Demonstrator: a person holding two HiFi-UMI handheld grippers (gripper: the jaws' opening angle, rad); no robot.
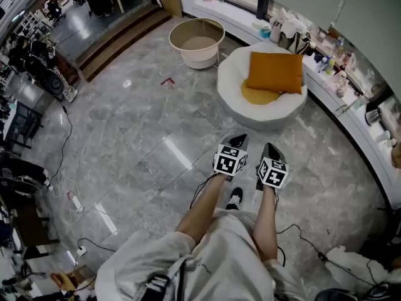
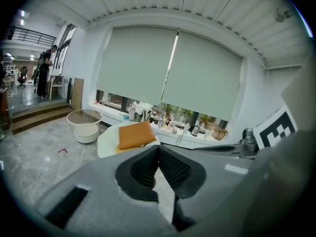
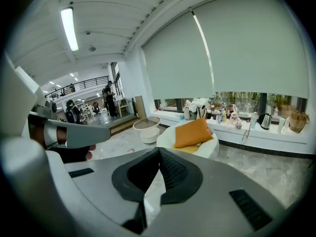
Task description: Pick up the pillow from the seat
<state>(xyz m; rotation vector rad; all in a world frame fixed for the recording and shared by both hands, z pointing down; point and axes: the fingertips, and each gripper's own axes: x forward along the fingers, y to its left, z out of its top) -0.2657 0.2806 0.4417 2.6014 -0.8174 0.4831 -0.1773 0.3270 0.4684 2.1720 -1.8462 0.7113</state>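
**Gripper state.** The left gripper (image 1: 237, 142) is fully closed. In the left gripper view its two ribbed black pads (image 2: 173, 168) meet at the tips, with nothing between them. The right gripper (image 1: 271, 150) is likewise closed and empty — in the right gripper view its pads touch at the tips. The person (image 1: 219, 256) holds both grippers out in front, side by side, close together but not touching. Each marker cube (image 1: 230, 160) faces up toward the head camera, and both grippers point toward the seat.

**Task object.** The pillow (image 1: 274, 72) is orange and square. It lies on the seat (image 1: 263, 115), a round white padded piece standing on the grey marble floor (image 1: 138, 143). Under the pillow is a flat yellow cushion (image 1: 257, 95), whose edge shows at the pillow's near side. The pillow sits on the far half of the seat, toward the window ledge (image 1: 357, 130). Neither gripper touches the pillow or the seat — a stretch of bare floor lies between them.

**Surroundings.** A round white tub (image 1: 197, 42) stands on the floor just beside the seat, on its left in the head view. The white window ledge runs behind and to the right of the seat and carries bags (image 1: 289, 33), a kettle (image 3: 265, 121) and other small items. Grey roller blinds (image 2: 168, 68) hang above it. A small red mark (image 1: 166, 81) is on the floor near the tub.
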